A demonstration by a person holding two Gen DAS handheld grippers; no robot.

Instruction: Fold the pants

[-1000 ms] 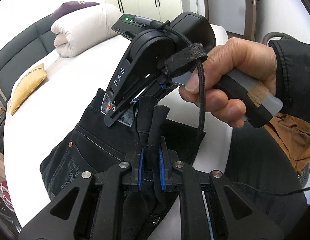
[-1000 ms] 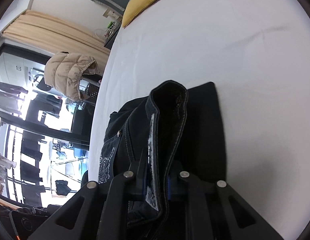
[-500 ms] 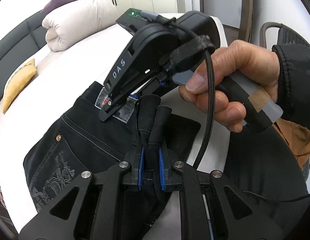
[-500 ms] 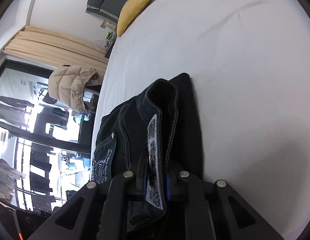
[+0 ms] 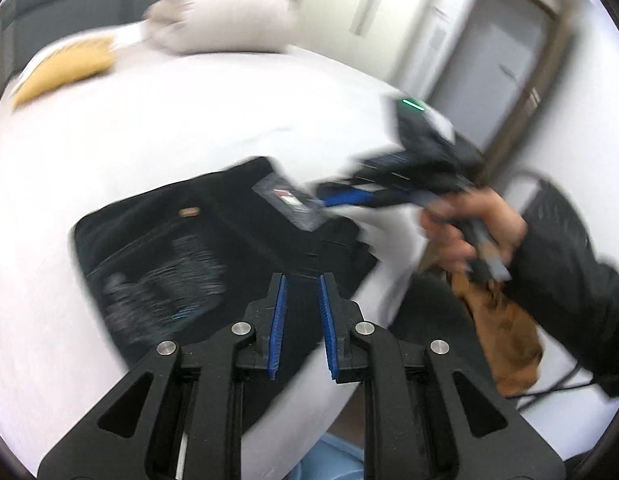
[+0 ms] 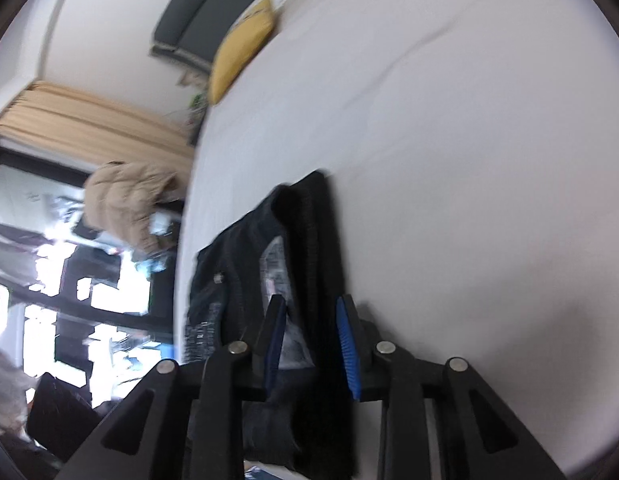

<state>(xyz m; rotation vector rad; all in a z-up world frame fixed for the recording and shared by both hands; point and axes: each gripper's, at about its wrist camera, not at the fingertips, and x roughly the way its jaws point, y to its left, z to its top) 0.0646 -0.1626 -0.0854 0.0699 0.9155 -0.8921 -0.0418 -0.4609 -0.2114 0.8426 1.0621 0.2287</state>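
The black jeans (image 5: 169,248) lie folded into a compact pile on the white bed (image 5: 149,140), back pocket and waist label (image 5: 293,200) facing up. My left gripper (image 5: 301,280) hovers above the near edge of the pile. Its jaws are opening and nothing is between the blue pads. My right gripper (image 5: 325,200), held by a hand (image 5: 469,220), points at the label end. In the right wrist view its jaws (image 6: 309,300) are opening around the jeans (image 6: 301,216). The waistband lies between the pads without being pressed. Both views are blurred.
A yellow cushion (image 5: 65,72) and a rolled white duvet (image 5: 221,16) lie at the far end of the bed. A brown garment (image 5: 505,332) hangs off the bed's right side near a door (image 5: 509,60). A beige puffer jacket (image 6: 133,196) sits by the window beyond the bed's left edge.
My left gripper let go of the fabric fold and pulled back and up from the jeans. My right gripper's jaws spread apart off the waistband. The jeans now lie flat.
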